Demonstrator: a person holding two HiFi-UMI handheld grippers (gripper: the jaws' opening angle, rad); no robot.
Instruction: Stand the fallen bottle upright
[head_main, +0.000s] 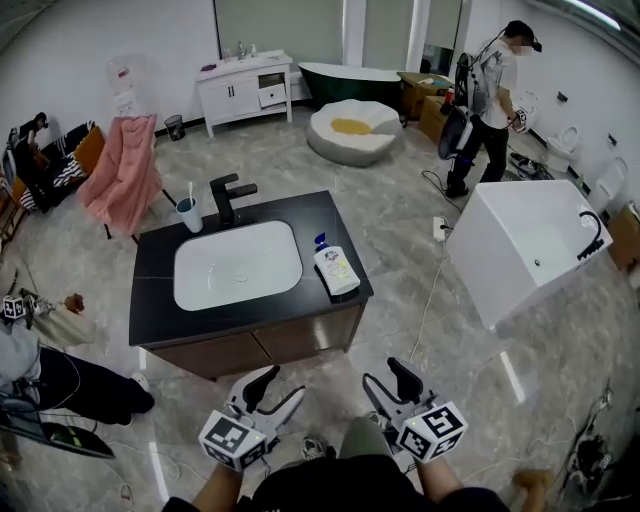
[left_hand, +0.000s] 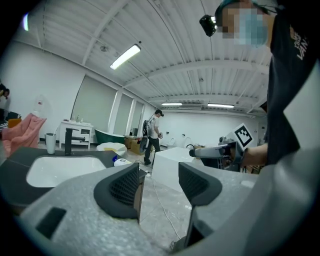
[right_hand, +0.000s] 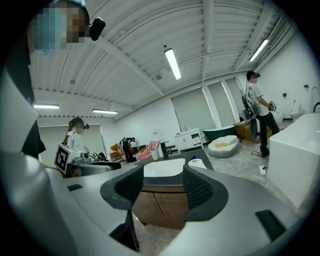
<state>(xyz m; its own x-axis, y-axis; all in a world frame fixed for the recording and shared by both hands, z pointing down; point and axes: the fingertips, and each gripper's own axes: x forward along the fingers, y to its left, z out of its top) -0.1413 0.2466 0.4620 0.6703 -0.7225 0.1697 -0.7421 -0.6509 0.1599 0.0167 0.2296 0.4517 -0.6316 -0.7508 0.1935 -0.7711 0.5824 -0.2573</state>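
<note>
Head view steeply down over the vanity (head_main: 150, 290), gripper views low, near level, both showing its sink (right_hand: 162, 168).

Label print on the white, blue-capped pump bottle (head_main: 336, 266) is too small to read. The head view's bottom edge crops the person's forearms (head_main: 213, 490).
</note>
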